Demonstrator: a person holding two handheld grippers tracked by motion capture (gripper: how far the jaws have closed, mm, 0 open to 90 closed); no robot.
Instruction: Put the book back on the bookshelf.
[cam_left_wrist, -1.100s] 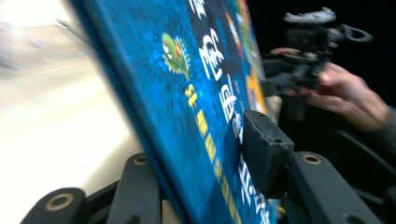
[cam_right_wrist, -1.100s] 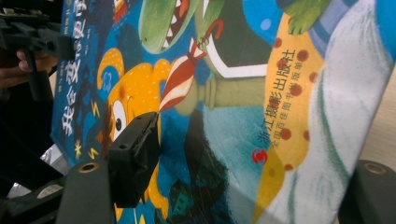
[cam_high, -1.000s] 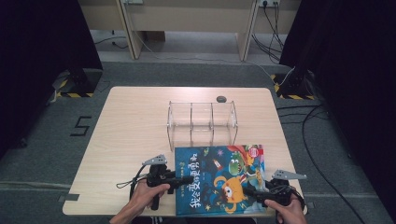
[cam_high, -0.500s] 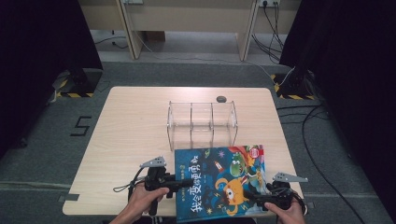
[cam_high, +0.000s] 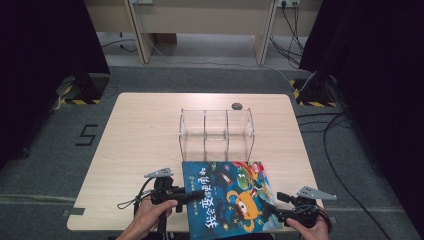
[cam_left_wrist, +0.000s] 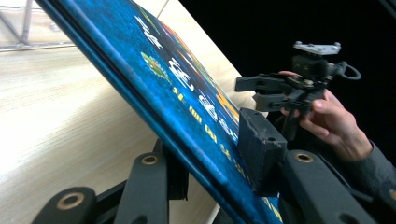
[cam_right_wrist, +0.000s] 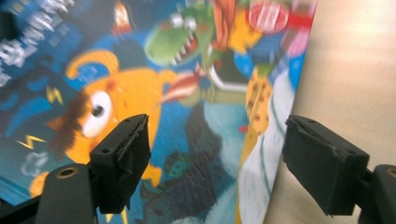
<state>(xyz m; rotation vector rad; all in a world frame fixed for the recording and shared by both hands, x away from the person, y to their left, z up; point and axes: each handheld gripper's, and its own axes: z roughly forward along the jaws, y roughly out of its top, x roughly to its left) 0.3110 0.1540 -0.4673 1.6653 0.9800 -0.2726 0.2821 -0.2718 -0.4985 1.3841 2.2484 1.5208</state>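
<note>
Left claw (cam_left_wrist: 212, 163) clamping picture book (cam_high: 227, 197) spine edge, right claw (cam_right_wrist: 217, 161) wide, astride book's right edge

Even overhead light; right gripper view blurred, perhaps motion.

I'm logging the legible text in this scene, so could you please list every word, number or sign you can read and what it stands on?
"5": black numeral on the grey carpet left of the light wooden table.
Large white Chinese title on the blue picture book with cartoon monsters: too blurred to read reliably.
Small yellow characters on the same cover, in the left gripper view: unreadable.
</note>
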